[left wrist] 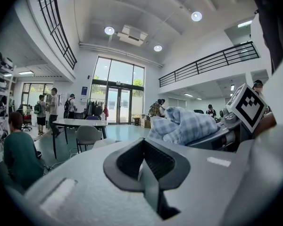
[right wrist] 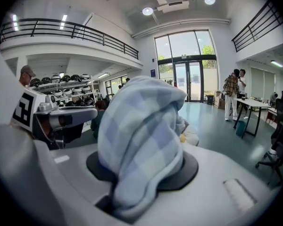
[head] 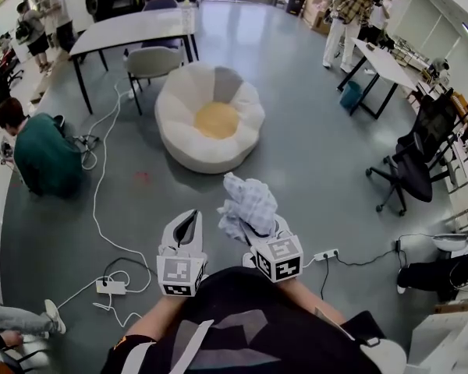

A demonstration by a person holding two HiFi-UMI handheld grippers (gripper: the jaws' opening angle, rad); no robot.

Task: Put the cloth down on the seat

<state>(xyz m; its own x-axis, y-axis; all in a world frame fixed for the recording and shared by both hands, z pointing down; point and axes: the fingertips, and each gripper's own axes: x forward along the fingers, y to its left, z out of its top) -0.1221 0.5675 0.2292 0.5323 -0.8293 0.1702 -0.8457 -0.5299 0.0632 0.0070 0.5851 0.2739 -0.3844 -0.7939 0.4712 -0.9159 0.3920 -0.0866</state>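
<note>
Grey hall floor (head: 320,146), white flower-shaped seat (head: 175,115) ahead of both tongs: checked cloth (head: 248,202), judged light, soft, limp, bunched upright in clamped right tongs (head: 257,228), best gripped by its lower fold; left tongs (head: 187,226) closed, empty, beside.

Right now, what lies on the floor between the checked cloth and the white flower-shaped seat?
Nothing. The head view shows only bare grey floor between the cloth and the seat. The white cable runs off to the left.
</note>
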